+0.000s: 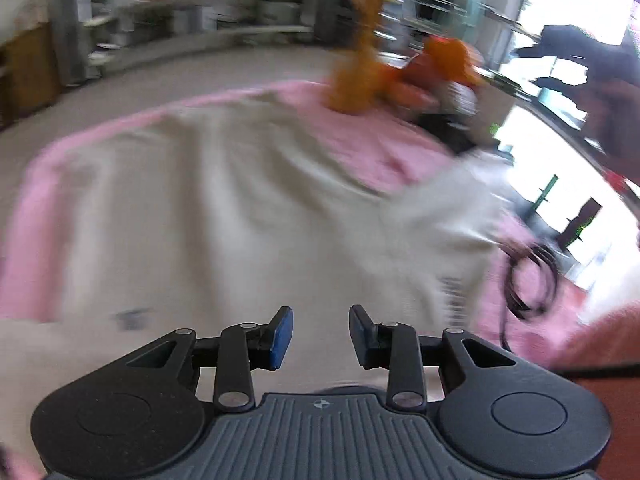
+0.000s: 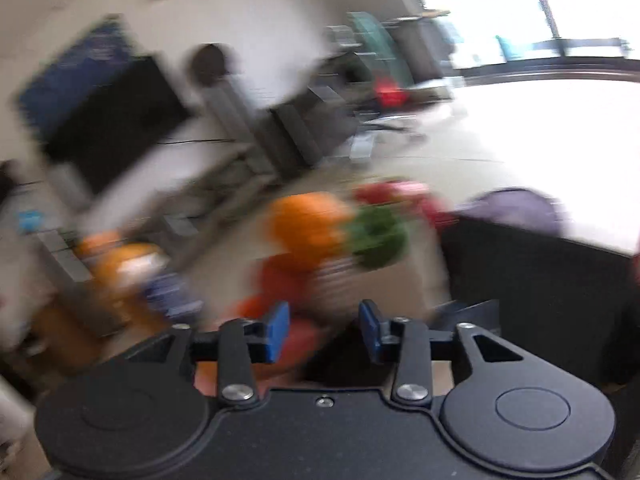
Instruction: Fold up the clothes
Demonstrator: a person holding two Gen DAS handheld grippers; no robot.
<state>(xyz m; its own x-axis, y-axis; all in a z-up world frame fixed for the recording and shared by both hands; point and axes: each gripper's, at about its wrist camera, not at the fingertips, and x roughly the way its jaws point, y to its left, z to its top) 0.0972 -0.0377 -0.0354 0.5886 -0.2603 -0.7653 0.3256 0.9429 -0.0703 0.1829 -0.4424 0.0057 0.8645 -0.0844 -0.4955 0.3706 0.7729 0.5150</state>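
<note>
A cream-white garment [image 1: 224,216] lies spread over a pink cloth [image 1: 360,136] in the left wrist view, blurred by motion. My left gripper [image 1: 320,336] hovers open just above the garment's near part, nothing between its blue pads. In the right wrist view my right gripper [image 2: 324,330] is open and empty too, raised and pointing away from the garment at a blurred heap of orange, red and green cloth [image 2: 320,240]. In the left wrist view a dark shape at the upper right [image 1: 580,52] looks like the other gripper held in a hand.
An orange plush toy [image 1: 360,40] and orange-red cloth [image 1: 432,72] sit at the far edge of the pink cloth. A black cable loop [image 1: 528,280] lies at the right. A dark bin or box [image 2: 540,280] stands right of the right gripper. Bright windows behind.
</note>
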